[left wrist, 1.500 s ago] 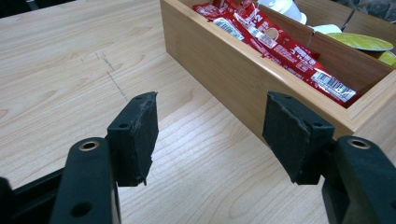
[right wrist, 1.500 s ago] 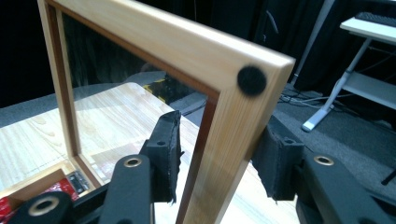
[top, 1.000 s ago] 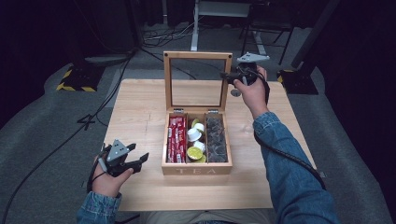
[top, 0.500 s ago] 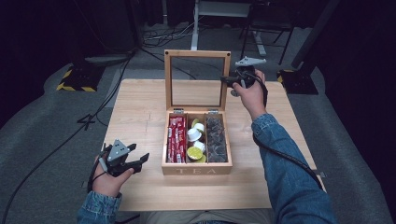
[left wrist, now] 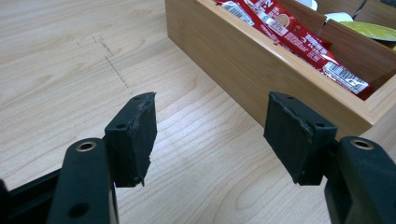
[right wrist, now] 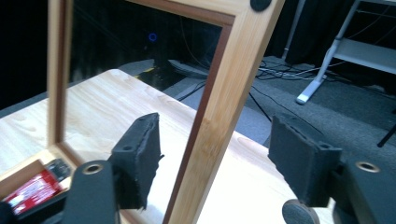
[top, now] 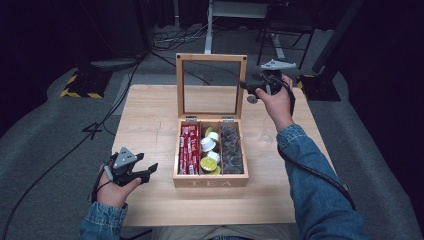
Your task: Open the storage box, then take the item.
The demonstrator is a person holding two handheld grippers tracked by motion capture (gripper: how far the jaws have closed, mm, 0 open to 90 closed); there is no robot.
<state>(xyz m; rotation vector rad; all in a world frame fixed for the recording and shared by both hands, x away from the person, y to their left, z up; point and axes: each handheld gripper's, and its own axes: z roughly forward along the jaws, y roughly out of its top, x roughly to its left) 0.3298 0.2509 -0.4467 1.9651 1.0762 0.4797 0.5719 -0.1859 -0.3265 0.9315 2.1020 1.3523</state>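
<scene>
Right hand-held gripper has just been opening — its pads stand clear either side of the tea box's upright lid frame; my left hand-held gripper gapes empty over the counter.

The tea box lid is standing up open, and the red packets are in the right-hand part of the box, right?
Not quite. The lid does stand open, but the red packets lie in the left compartment of the tea box, as the high view shows.

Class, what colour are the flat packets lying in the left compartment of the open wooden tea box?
Red, with white printed labels; the flat packets show best in the left gripper view.
</scene>
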